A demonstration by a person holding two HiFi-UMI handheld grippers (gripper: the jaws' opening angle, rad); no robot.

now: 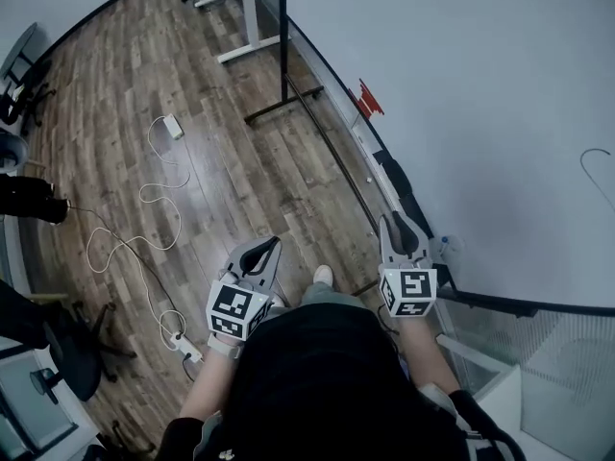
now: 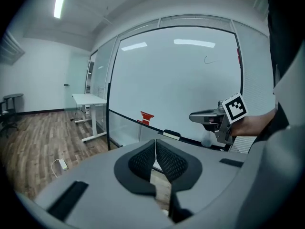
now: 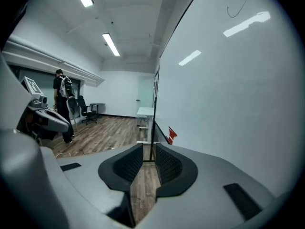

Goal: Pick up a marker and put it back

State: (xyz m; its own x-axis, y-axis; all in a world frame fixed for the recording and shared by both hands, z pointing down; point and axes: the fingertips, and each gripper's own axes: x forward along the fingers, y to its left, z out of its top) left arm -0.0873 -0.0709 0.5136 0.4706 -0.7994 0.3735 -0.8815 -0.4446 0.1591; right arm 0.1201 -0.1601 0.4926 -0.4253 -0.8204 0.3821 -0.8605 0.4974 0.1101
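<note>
I cannot make out a marker in any view. My left gripper [image 1: 265,250] [image 2: 155,144] hangs over the wooden floor, its pads touching at the tips with nothing between them. To its right, my right gripper [image 1: 399,227] [image 3: 149,149] sits close to the whiteboard [image 1: 480,94], with its jaws a little apart and empty. Along the foot of the whiteboard runs a ledge [image 1: 338,157] carrying a red object [image 1: 369,99] [image 2: 147,117], a black eraser [image 1: 394,176] [image 2: 171,133] and a pale bottle [image 2: 207,138]. A thin pen curve [image 1: 596,166] marks the whiteboard.
A white cable with a power strip [image 1: 144,248] lies on the wooden floor to the left. A white desk [image 1: 235,8] stands at the far end, and office chairs [image 1: 58,353] stand at the left. A person with a backpack [image 3: 62,94] stands farther off.
</note>
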